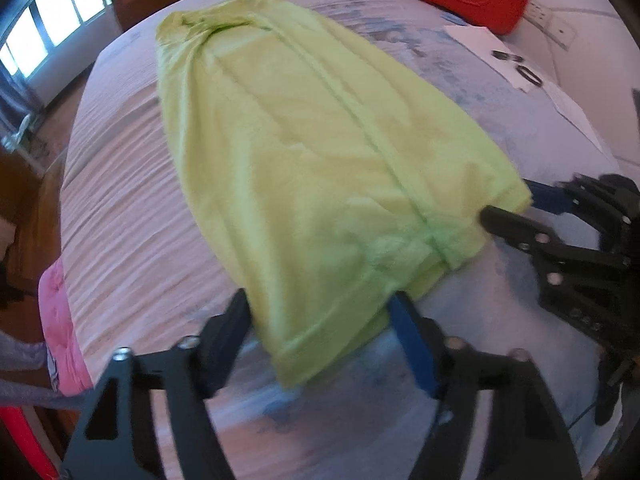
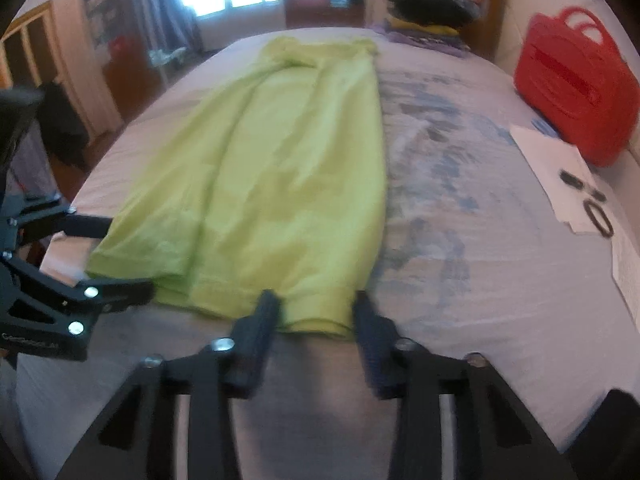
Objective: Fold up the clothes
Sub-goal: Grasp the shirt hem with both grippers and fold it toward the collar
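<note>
A lime green garment (image 1: 304, 152) lies flat on the bed, folded lengthwise into a long strip; it also shows in the right wrist view (image 2: 272, 176). My left gripper (image 1: 320, 304) is open, its fingers straddling the near left corner of the hem. My right gripper (image 2: 314, 304) is open, its fingers straddling the near right corner of the hem. The right gripper shows at the right in the left wrist view (image 1: 508, 204), and the left gripper at the left in the right wrist view (image 2: 128, 256).
The bed (image 2: 460, 240) has a pale lilac sheet with blue print. A red plastic case (image 2: 576, 88) stands at the far right. White papers (image 2: 556, 168) with small black items lie near it. Stacked folded clothes (image 2: 432, 12) sit at the far end. A pink cloth (image 1: 60, 332) hangs at the left edge.
</note>
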A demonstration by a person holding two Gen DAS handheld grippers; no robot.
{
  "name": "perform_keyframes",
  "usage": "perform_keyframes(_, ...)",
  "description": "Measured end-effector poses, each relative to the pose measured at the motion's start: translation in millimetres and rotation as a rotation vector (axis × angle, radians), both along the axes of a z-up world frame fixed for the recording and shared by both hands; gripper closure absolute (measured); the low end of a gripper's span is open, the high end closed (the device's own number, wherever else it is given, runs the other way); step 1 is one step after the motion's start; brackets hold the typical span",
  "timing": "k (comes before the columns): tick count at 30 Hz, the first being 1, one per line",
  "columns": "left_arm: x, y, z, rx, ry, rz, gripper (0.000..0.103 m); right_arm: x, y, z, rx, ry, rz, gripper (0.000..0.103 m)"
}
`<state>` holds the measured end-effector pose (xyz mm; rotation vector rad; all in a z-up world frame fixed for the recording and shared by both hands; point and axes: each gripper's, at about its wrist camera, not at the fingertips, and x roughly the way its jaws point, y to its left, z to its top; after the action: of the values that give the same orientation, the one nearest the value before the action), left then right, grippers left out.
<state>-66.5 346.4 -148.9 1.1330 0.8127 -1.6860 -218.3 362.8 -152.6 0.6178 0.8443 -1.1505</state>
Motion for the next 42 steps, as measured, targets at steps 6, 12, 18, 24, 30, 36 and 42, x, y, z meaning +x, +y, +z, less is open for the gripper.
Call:
perform_keyframes(6, 5.7, -11.8, 13.7, -0.012, -0.024, -0.027, 0.09, -12.5, -12.5, 1.9, 0.059, -0.088, -0.053, 0.09)
perform_keyframes(12, 18.2, -29.6, 50.4, -0.147, -0.028, -0.054, 0.091, -4.0, -23.8, 31.3, -0.008, -0.148, -0.102, 0.092)
perform_keyframes(18, 41.8, -75.7, 85.6, -0.245, 0.009, -0.028, 0.091, 12.5, -50.8, 67.9, -0.108, -0.194, -0.143, 0.092)
perform_keyframes(24, 66.3, -146.1, 116.8, -0.322, 0.036, -0.007, 0.091, 31.4, -117.6, 104.8, -0.18, -0.243, -0.18, 0.092)
perform_keyframes(30, 85.3, -257.8, 119.9, -0.303, 0.08, -0.026, 0.091, 57.0, -222.5, 128.8, -0.212, -0.235, -0.199, 0.092)
perform_keyframes(36, 97.4, -383.9, 101.7, -0.207, 0.089, -0.047, 0.091, 70.0, -345.9, 113.0, -0.147, -0.227, -0.234, 0.092)
perform_keyframes(42, 97.7, -471.0, 70.1, -0.072, 0.124, -0.056, 0.088, 70.9, -462.2, 71.9, 0.0, -0.206, -0.285, 0.092)
